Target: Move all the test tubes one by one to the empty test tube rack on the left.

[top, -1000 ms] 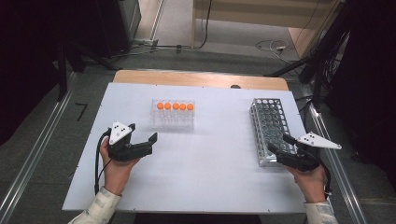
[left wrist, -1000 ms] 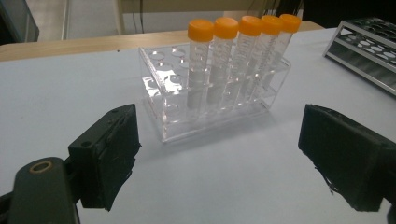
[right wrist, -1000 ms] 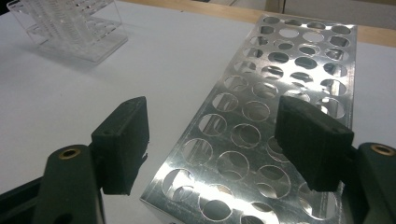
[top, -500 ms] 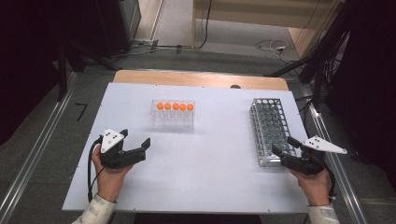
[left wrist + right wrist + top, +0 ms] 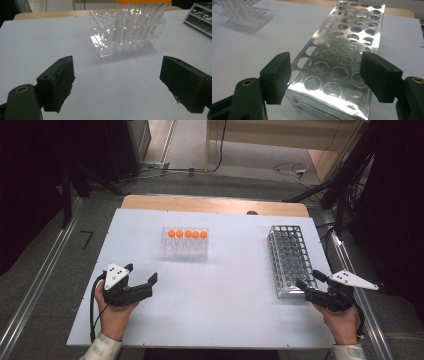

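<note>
Left tool [image 5: 142, 282] is hovering open, facing the clear rack [image 5: 185, 245] of orange-capped tubes [image 5: 188, 234]; right tool [image 5: 309, 284], open, is waiting beside the metal rack [image 5: 290, 260]; next likely reaching for a tube.

A lab bench: a clear rack [image 5: 184, 243] of orange-capped tubes [image 5: 187, 234] and a perforated metal tube rack [image 5: 290, 260] stand on a white table [image 5: 225, 310]

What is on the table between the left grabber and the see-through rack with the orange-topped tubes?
Nothing: in the left gripper view, only bare white table lies between the left gripper and the clear rack.
</note>
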Motion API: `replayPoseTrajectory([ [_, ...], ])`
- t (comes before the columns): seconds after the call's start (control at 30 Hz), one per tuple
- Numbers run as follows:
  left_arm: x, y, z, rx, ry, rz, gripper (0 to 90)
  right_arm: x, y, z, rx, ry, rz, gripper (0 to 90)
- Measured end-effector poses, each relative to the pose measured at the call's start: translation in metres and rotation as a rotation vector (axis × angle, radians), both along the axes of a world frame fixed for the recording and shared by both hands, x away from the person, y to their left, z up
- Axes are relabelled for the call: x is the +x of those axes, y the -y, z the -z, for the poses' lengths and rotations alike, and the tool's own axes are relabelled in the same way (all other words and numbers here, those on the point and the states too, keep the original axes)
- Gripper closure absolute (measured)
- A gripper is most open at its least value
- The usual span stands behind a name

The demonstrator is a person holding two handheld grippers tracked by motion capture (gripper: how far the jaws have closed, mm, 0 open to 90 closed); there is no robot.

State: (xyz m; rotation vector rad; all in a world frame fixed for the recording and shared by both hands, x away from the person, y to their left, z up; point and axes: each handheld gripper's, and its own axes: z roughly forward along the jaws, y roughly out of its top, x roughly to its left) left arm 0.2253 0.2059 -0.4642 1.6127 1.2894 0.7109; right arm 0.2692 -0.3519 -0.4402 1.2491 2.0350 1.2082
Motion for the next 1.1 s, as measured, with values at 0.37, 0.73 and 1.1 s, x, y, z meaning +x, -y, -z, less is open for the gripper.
replayPoseTrajectory([
  [0.37, -0.007, -0.007, 0.002, -0.005, -0.007, -0.003, 12.5, -0.009, 0.012, 0.003, 0.008, -0.004, 0.03, 23.7],
  [0.73, -0.013, -0.018, 0.005, -0.003, -0.012, -0.032, 12.6, -0.014, 0.023, 0.007, 0.001, -0.007, 0.058, 23.2],
  [1.1, -0.02, -0.033, 0.011, 0.0, -0.032, -0.072, 12.6, -0.018, 0.035, 0.01, 0.008, -0.017, 0.09, 23.0],
])
